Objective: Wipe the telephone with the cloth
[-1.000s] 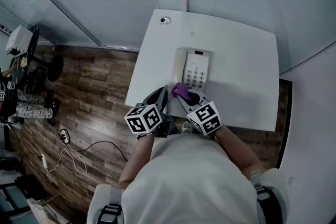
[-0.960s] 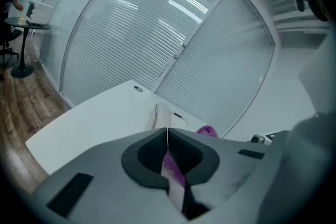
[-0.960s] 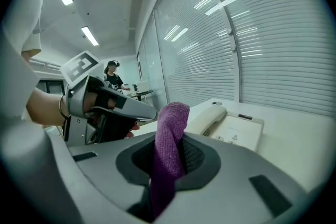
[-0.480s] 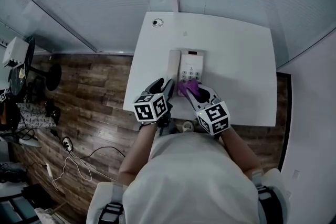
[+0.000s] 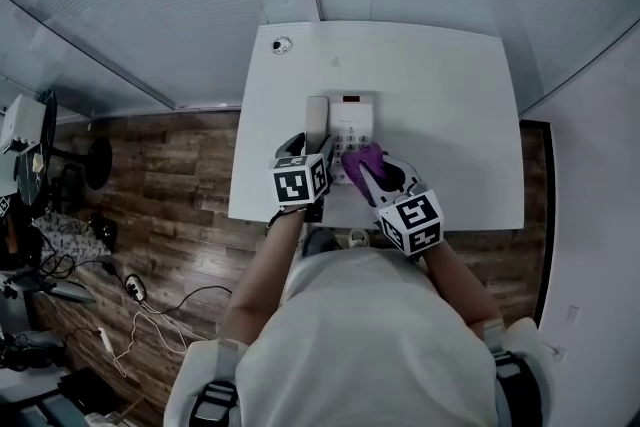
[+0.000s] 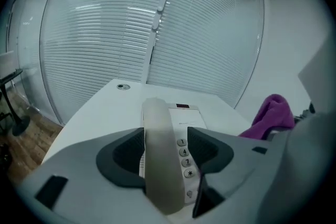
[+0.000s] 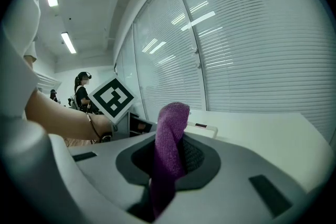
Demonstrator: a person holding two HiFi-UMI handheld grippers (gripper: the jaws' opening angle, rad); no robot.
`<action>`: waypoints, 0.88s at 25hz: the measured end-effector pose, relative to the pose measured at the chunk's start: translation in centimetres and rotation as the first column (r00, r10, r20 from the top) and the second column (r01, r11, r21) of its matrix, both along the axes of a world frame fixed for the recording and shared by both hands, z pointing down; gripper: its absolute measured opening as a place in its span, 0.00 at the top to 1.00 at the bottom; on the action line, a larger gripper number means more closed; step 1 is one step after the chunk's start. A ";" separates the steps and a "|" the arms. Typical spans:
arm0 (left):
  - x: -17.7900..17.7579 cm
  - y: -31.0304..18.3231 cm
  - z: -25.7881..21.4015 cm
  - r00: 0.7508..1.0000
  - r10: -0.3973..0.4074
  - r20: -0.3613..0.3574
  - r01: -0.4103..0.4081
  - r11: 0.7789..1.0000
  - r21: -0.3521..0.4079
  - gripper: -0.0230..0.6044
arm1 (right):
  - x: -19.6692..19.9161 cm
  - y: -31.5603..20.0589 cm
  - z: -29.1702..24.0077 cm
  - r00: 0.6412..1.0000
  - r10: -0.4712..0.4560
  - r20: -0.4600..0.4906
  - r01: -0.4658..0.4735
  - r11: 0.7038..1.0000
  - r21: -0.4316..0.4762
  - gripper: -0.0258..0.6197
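Observation:
A white telephone (image 5: 357, 110) lies on the white table (image 5: 450, 115), its handset (image 5: 317, 113) along its left side. My left gripper (image 5: 309, 148) reaches over the near end of the handset (image 6: 157, 176). Its jaws have just been opening and now stand wide on either side of the handset, with a gap and the keys showing on the right. My right gripper (image 5: 366, 171) is shut on a purple cloth (image 5: 362, 158) over the keypad's near end. The cloth (image 7: 170, 134) sticks up between the jaws of the right gripper (image 7: 168, 160) and also shows in the left gripper view (image 6: 273, 115).
A round cable port (image 5: 281, 45) sits at the table's far left corner. Slatted blinds run behind the table. Wooden floor with cables (image 5: 130, 290) lies to the left. The left gripper's marker cube (image 7: 111, 98) shows in the right gripper view.
Both grippers moved forward over the telephone. The left one now straddles the handset, and the cloth has come onto the keypad.

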State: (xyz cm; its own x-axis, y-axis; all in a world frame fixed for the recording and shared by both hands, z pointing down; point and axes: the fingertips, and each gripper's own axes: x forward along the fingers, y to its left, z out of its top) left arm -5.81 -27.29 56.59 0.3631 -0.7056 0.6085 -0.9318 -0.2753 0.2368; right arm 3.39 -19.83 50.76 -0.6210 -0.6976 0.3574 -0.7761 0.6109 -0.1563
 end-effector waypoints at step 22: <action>-0.3 -1.7 2.7 0.997 -0.058 0.057 0.061 0.996 -0.071 0.61 | 1.7 -1.3 0.6 0.999 0.042 0.000 -0.042 0.999 -0.026 0.87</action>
